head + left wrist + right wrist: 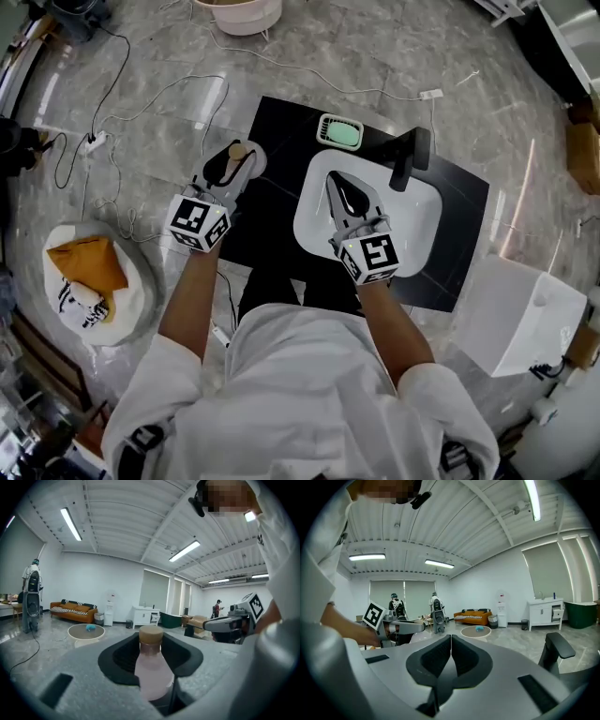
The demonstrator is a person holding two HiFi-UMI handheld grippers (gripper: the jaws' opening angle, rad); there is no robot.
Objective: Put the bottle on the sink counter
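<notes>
A pale pink bottle (151, 665) with a tan cap (238, 150) stands upright between the jaws of my left gripper (151, 656), which is shut on it. In the head view the left gripper (232, 157) holds the bottle over the left edge of the black sink counter (281, 122). My right gripper (336, 181) hovers over the white basin (422, 234); its jaws meet with nothing between them (451, 641). Each gripper also shows in the other's view, the right gripper (229, 623) and the left gripper (393, 627).
A black faucet (408, 155) and a green soap dish (339, 132) sit at the counter's far side. A white box (525, 314) stands to the right. At the left, a round white stand (141, 291) carries an orange cloth (86, 262). Cables (112, 159) run over the floor.
</notes>
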